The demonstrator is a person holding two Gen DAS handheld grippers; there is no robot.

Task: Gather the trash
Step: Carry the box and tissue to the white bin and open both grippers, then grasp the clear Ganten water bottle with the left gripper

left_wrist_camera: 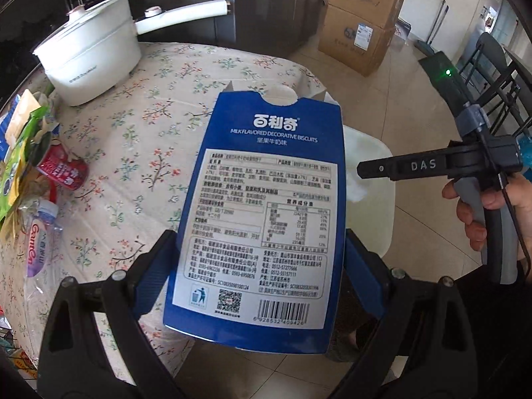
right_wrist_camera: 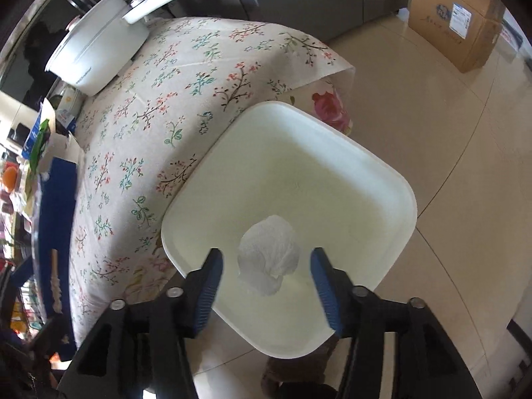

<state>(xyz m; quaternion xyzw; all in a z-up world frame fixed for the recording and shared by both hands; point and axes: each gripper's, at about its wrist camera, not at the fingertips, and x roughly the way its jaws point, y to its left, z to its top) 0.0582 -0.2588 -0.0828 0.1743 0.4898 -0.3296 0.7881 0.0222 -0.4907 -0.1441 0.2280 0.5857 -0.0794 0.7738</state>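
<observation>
Blue biscuit box (left_wrist_camera: 262, 212) held flat-side up, crumpled tissue (right_wrist_camera: 268, 259) inside white bin (right_wrist_camera: 372, 166)

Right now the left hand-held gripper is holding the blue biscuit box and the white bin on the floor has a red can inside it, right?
Not quite. The left hand-held gripper does hold the blue biscuit box, but the white bin holds a crumpled white tissue, not a can. The right wrist view shows this. The red can lies on the table.
</observation>
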